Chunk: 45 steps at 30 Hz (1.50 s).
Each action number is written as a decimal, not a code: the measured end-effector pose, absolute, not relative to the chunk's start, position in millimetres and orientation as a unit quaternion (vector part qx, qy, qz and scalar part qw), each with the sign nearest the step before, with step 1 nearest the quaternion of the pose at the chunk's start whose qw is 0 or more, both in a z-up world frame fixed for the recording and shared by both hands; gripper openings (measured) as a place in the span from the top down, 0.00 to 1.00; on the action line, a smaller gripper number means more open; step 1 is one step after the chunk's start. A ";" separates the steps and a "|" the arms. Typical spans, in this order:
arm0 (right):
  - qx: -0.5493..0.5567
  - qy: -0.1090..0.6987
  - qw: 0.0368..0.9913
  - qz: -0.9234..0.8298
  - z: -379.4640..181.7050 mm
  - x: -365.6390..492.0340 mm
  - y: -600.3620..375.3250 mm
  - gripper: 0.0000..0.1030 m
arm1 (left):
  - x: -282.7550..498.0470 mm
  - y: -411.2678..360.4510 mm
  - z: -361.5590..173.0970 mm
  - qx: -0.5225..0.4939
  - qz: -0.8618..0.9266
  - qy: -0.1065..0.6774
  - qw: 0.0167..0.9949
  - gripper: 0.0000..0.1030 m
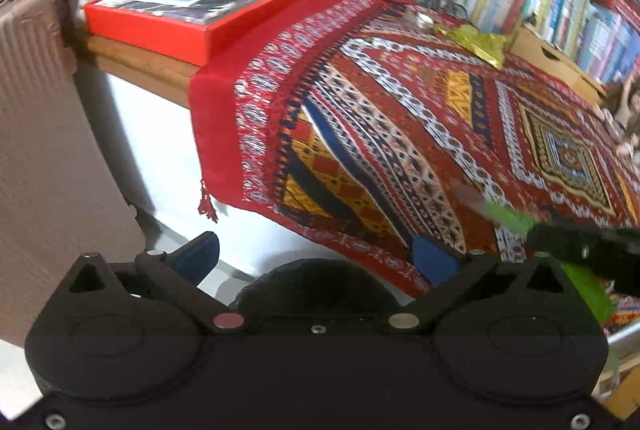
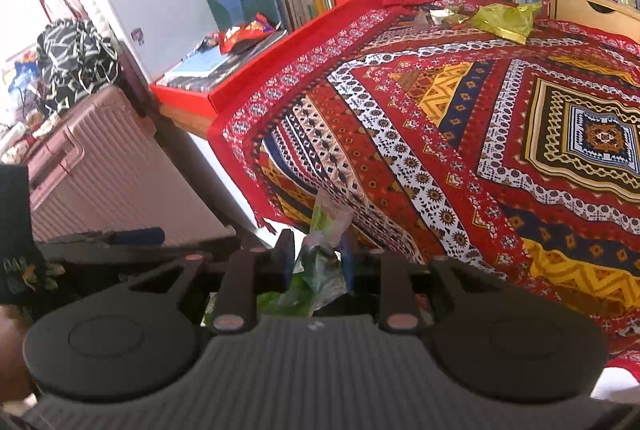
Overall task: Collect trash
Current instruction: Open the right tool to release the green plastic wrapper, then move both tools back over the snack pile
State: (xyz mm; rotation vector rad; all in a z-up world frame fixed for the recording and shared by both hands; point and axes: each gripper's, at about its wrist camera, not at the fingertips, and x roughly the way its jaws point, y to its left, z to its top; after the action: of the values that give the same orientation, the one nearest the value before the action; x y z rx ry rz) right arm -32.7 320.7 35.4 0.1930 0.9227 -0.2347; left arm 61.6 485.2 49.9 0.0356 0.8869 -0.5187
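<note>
Green wrapper pinched in the right gripper

The crinkly green plastic wrapper sits right between the blue fingers of the right gripper, which press it from 9 and 3 o'clock. The left gripper is spread wide with nothing in it, over the edge of the red patterned cloth.
</note>
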 end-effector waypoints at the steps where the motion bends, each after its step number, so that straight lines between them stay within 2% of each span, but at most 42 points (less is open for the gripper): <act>1: 0.089 0.444 0.884 -0.112 35.1 -31.9 321.4 0.62 | 63.9 487.5 50.4 0.015 -0.244 0.423 0.872 0.00; 2: 0.083 0.445 0.884 -0.113 35.0 -31.0 322.4 0.51 | 65.9 489.6 51.4 0.013 -0.241 0.422 0.874 0.00; 3: 0.078 0.446 0.885 -0.111 35.0 -29.6 323.6 0.45 | 67.8 491.5 52.6 0.010 -0.238 0.421 0.875 0.00; 4: 0.073 0.445 0.885 -0.115 35.2 -28.5 324.8 0.31 | 69.0 493.5 53.4 0.009 -0.237 0.419 0.877 0.00; 5: 0.066 0.445 0.885 -0.123 35.1 -27.1 325.9 0.13 | 70.1 494.8 54.4 0.008 -0.235 0.416 0.878 0.00; 7: 0.054 0.440 0.886 -0.138 35.7 -24.4 326.5 0.00 | 71.5 497.2 56.6 0.007 -0.228 0.411 0.883 0.00; 24: 0.045 0.462 0.876 -0.134 42.7 -7.9 303.4 0.00 | 91.2 474.6 64.0 0.008 -0.225 0.421 0.879 0.00; 39: 0.055 0.415 0.899 -0.131 115.1 23.8 233.8 0.00 | 130.2 383.6 130.1 0.019 -0.298 0.393 0.870 0.00; 45: 0.054 0.407 0.901 -0.140 120.7 44.7 195.7 0.00 | 154.4 341.7 138.5 0.017 -0.300 0.393 0.869 0.00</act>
State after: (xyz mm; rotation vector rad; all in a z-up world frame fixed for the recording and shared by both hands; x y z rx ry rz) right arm 44.7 195.7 120.7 0.1109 0.8428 -0.2890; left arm 154.4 341.7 138.5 0.0356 0.8212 -0.6269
